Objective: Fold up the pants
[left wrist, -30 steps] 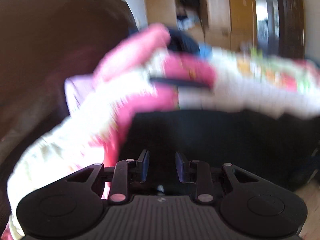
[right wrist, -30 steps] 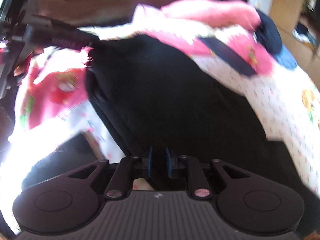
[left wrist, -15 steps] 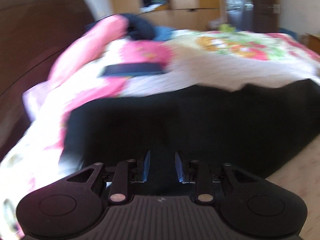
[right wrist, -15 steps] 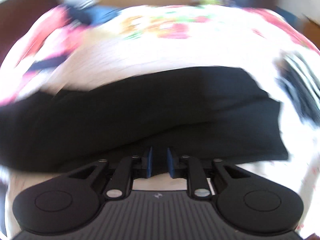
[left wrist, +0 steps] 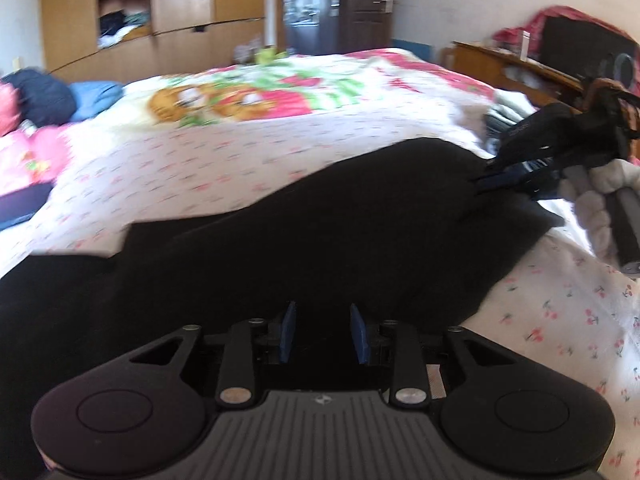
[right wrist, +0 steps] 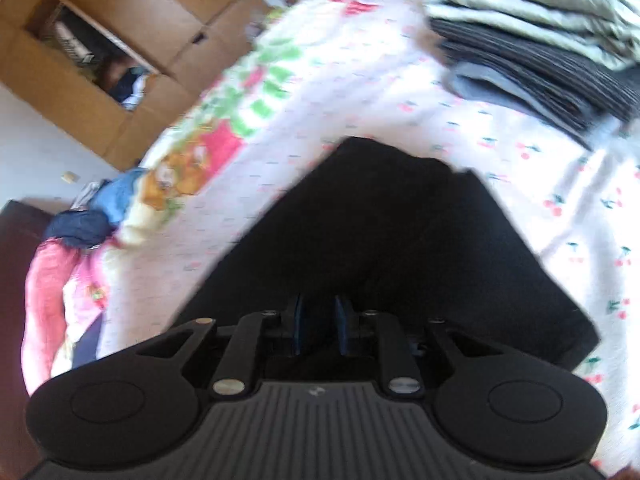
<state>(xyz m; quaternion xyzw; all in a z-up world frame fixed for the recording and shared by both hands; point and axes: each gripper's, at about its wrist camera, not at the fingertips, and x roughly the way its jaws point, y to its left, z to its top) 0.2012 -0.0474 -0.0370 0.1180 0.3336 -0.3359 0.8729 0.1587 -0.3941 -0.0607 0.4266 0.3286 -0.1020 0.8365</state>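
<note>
The black pants [left wrist: 304, 240] stretch across the flowered bed sheet [left wrist: 240, 152], held up between my two grippers. My left gripper [left wrist: 322, 334] has its blue pads a little apart with black cloth between them at one end. My right gripper [right wrist: 318, 326] is shut on the other end of the pants [right wrist: 380, 232]. The right gripper also shows in the left wrist view [left wrist: 496, 176], pinching the cloth at the far right, held by a gloved hand [left wrist: 600, 208].
A stack of folded clothes [right wrist: 540, 36] lies on the bed to the right. Pink and blue bedding [left wrist: 36, 104] is piled at the bed's left end. Wooden wardrobes [left wrist: 180, 8] stand behind; a wooden desk [left wrist: 520, 68] is at right.
Both grippers swung with the pants from the pillow end toward the middle of the bed. The pants now hang stretched lengthwise between them, and the folded stack has come into the right view.
</note>
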